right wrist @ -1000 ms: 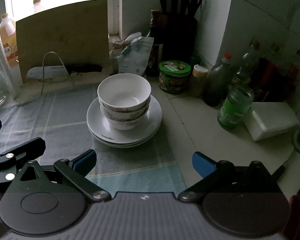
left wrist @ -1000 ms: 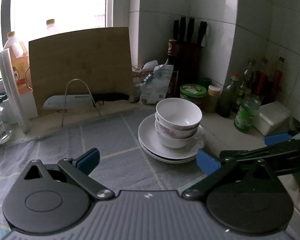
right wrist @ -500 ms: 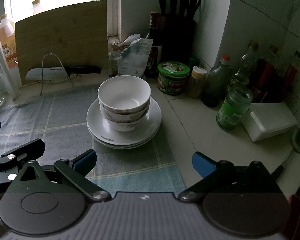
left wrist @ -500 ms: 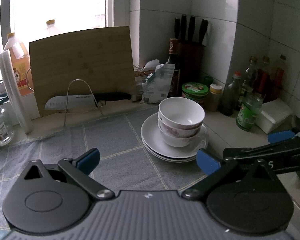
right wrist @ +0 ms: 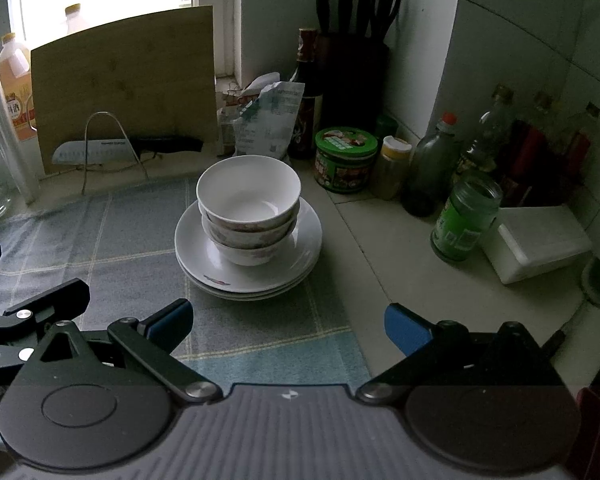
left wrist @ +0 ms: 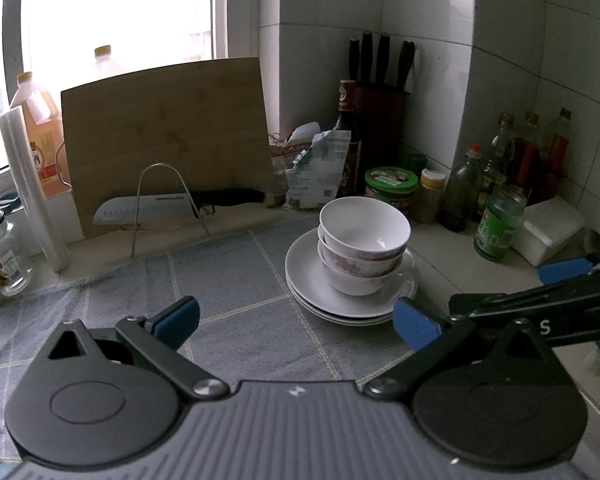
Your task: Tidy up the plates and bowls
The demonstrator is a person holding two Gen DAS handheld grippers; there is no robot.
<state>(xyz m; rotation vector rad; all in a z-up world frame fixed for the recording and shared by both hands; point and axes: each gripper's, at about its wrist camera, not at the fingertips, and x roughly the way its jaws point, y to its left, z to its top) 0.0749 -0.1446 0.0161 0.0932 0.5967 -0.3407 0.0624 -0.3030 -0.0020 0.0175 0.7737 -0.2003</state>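
Note:
Three nested bowls, white with a floral pattern on the lower ones, stand on a stack of white plates on a blue-grey checked cloth. My left gripper is open, low over the cloth, with the stack ahead and to the right. My right gripper is open too, a little short of the stack, which lies straight ahead. Nothing sits between either pair of fingers. The right gripper's arm shows at the right edge of the left wrist view.
A bamboo cutting board leans at the back with a knife on a wire rack. A knife block, a green tin, bottles, a green jar and a white box crowd the right corner. A glass jar stands at left.
Both grippers have drawn back and risen slightly, so the stack of bowls and plates sits a little farther off. Nothing was taken hold of.

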